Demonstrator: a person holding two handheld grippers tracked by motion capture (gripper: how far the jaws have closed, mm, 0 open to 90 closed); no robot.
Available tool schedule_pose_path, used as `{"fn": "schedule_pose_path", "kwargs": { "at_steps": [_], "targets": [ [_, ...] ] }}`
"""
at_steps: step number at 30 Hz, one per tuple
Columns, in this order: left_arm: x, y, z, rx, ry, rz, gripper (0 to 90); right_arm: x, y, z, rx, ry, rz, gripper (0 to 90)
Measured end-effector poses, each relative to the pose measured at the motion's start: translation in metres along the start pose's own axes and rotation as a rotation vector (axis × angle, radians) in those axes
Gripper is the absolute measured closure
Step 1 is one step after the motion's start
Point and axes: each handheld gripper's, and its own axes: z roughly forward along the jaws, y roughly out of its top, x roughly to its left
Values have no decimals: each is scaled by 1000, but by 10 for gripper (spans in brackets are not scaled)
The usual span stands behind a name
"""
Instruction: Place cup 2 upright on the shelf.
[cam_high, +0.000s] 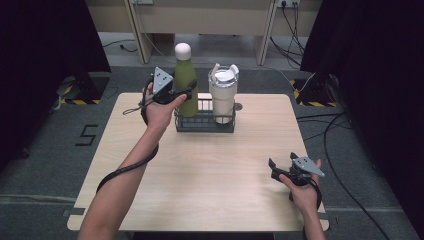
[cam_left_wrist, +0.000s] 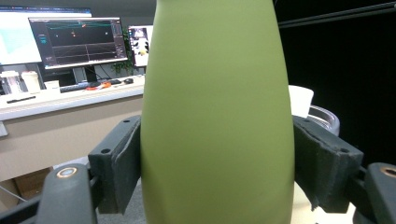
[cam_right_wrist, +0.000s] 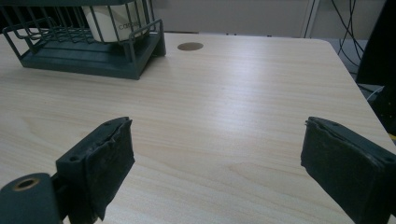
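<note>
Left gripper (cam_high: 186, 93) up at the far-left side of the table (cam_high: 210, 170), jaws clamped on the body of the green bottle (cam_high: 185, 80). In the left gripper view, both pads (cam_left_wrist: 123, 163) pressed flat against the green bottle (cam_left_wrist: 217, 116), one each side, no gap visible. Bottle upright, white cap on top, lower end down in the left part of the dark wire basket (cam_high: 204, 121). Cannot tell whether its base touches the basket floor or hangs just above it. Left hand (cam_high: 160, 111) wrapped around the gripper handle, cable looping back along the forearm.

Just right of the bottle, cream tumbler (cam_high: 223, 95) standing upright in the right part of the same basket, white lid with flip tab on top. Bottle and tumbler close together, contact not discernible. Round hole (cam_high: 238, 106) in the tabletop just right of the basket.

Far right, near edge: right gripper (cam_high: 281, 167) held low over the table, well apart from the basket. Jaws spread wide, nothing between them; in the right gripper view, bare wood between the pads (cam_right_wrist: 109, 161), with basket (cam_right_wrist: 88, 56) and tumbler base (cam_right_wrist: 119, 21) at upper left.
</note>
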Motion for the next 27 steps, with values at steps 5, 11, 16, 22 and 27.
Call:
{"fn": "schedule_pose_path", "kwargs": {
  "at_steps": [5,11,16,22,27],
  "targets": [
    [3,0,6,13,8,2,235,0,0,0,-3,1,0,96],
    [7,-1,13,24,20,-3,235,-1,0,0,-4,-1,-4,96],
    [9,-4,17,35,28,-7,235,-1,0,0,-5,0,-5,96],
    [11,-8,23,49,35,-10,235,-1,0,0,-5,3,3,97],
    [11,-11,27,63,38,-12,235,-1,0,0,-5,1,-1,97]
  ]
}}
